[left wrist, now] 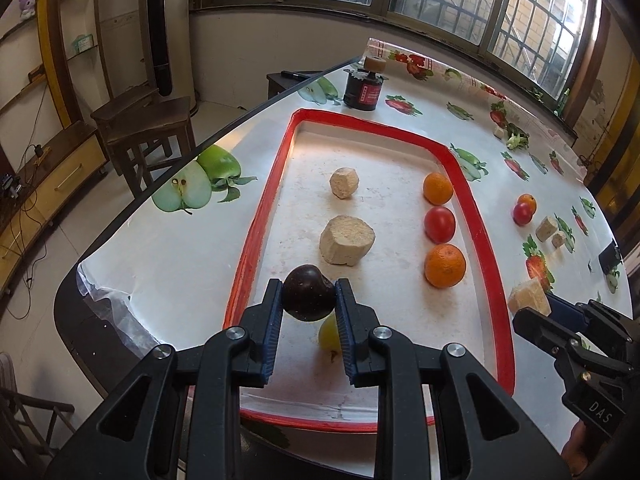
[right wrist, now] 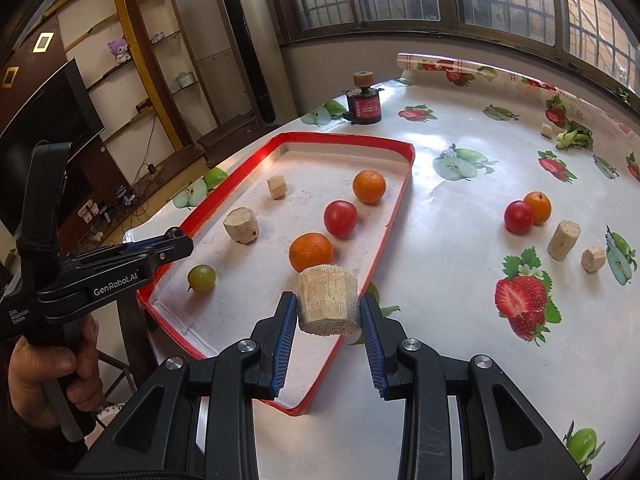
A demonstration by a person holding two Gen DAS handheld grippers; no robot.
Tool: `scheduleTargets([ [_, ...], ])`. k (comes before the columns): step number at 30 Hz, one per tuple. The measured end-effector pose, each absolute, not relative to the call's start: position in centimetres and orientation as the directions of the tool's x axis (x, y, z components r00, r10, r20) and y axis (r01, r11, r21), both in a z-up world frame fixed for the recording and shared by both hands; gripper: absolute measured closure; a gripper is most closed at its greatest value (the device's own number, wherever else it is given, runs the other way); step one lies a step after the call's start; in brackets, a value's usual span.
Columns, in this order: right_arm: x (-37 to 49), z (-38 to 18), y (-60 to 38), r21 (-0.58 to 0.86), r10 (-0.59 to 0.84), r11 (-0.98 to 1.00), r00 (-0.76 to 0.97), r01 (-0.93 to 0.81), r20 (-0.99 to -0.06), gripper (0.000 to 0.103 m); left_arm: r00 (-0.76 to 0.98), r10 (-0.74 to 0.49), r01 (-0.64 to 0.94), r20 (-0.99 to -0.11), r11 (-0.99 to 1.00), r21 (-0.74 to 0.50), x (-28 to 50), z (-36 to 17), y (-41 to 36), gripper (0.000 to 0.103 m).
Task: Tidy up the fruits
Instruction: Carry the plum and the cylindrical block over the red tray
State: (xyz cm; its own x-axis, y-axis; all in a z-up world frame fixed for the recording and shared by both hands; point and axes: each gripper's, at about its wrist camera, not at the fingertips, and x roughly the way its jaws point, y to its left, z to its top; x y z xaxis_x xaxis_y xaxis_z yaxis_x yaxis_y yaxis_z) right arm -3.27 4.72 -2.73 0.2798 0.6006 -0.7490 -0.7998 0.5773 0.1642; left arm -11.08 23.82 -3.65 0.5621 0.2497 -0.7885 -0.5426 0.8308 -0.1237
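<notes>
Tray: red-rimmed tray (left wrist: 256, 224) lies on the bench (right wrist: 460, 216), near its left edge.
Left tool: left tool (left wrist: 308, 294) is closed on a dark plum (left wrist: 309, 293), pads pressing both sides of it; it hangs over the near left part of the tray.
Right tool: right tool (right wrist: 329, 307) is clamped on a pale cork-like block (right wrist: 327, 300), held above the tray's near right rim.
Fruit in tray: two oranges (right wrist: 311, 252) and a red tomato (right wrist: 340, 219) stand in a row along the right rim; a green grape-like fruit (right wrist: 202, 278) lies near the near left corner, just below the plum in the left wrist view.
Blocks in tray: two pale blocks (left wrist: 346, 240) lie in a line along the tray's middle toward the far edge.
Outside tray: a small tomato (right wrist: 519, 217) touching a small orange (right wrist: 537, 207), and two more blocks (right wrist: 563, 239), rest toward the bench's right edge.
Key relation: free tray floor lies directly under the plum, between the green fruit and the nearest block; the left hand is nearer to it. I judge a short lowering is what the coming move needs.
Risk: the plum is round and may roll against the green fruit.
</notes>
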Motion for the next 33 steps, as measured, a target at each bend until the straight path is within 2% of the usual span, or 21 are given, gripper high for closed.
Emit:
scheduleTargets([
  [29, -3.5, -6.1, 9.3, 0.18, 0.564, 0.524, 0.181, -0.832, -0.805, 0.067, 0.516, 0.202, -0.541, -0.832, 0.831, -0.133, -8.4, -6.3, 25.4, 0.079],
  [31, -3.6, -5.9, 9.1, 0.18, 0.569, 0.52, 0.182, -0.835, -0.802, 0.067, 0.509, 0.202, -0.544, -0.837, 0.829, -0.132, -8.3, -6.3, 25.5, 0.078],
  [33, -3.7, -5.8, 8.9, 0.176, 0.572, 0.519, 0.186, -0.837, -0.799, 0.067, 0.502, 0.203, -0.546, -0.841, 0.828, -0.125, -8.1, -6.2, 25.3, 0.072],
])
